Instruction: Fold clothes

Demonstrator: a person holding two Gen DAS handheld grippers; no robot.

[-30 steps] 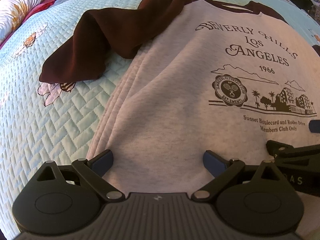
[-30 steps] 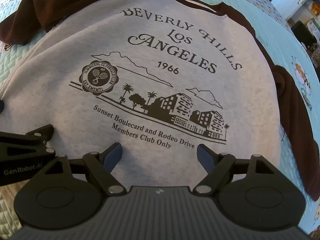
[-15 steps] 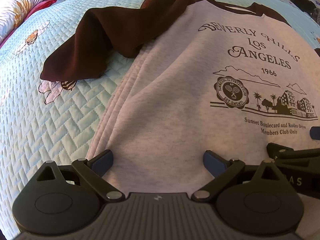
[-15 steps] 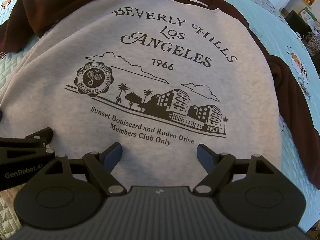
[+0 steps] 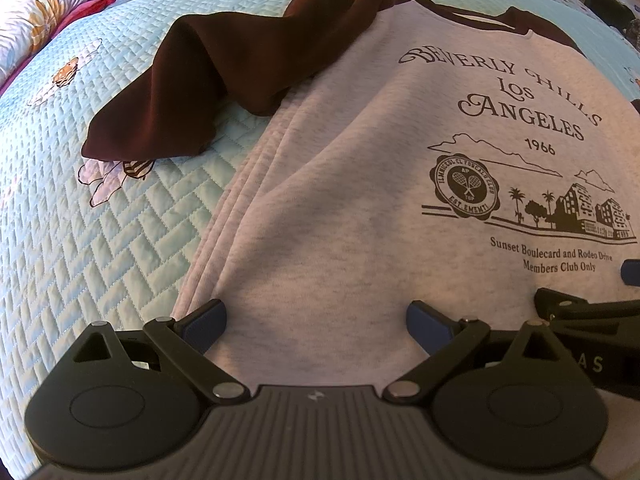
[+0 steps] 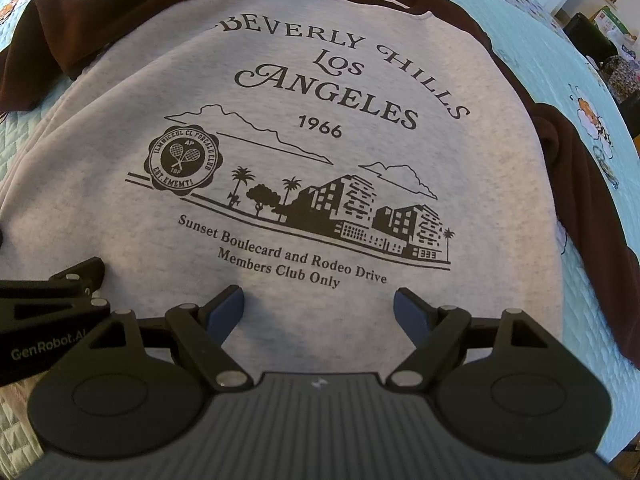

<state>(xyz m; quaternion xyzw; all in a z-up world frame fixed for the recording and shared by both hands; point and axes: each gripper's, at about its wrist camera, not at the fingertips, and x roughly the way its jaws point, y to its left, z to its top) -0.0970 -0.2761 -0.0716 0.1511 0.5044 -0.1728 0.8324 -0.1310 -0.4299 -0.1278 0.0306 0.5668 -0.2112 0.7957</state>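
Left wrist: sweatshirt [image 5: 340, 220] on quilt [image 5: 100, 240]

The bed [image 5: 100, 240] is covered with a pale aqua quilted spread printed with bees. A grey sweatshirt [image 6: 320, 80] with dark brown sleeves lies flat on it, print side up. One brown sleeve [image 5: 192, 92] lies bunched toward the bed's left side; the other sleeve [image 6: 592, 208] lies along its right edge. A floral pillow [image 5: 48, 8] rests at the far left corner.
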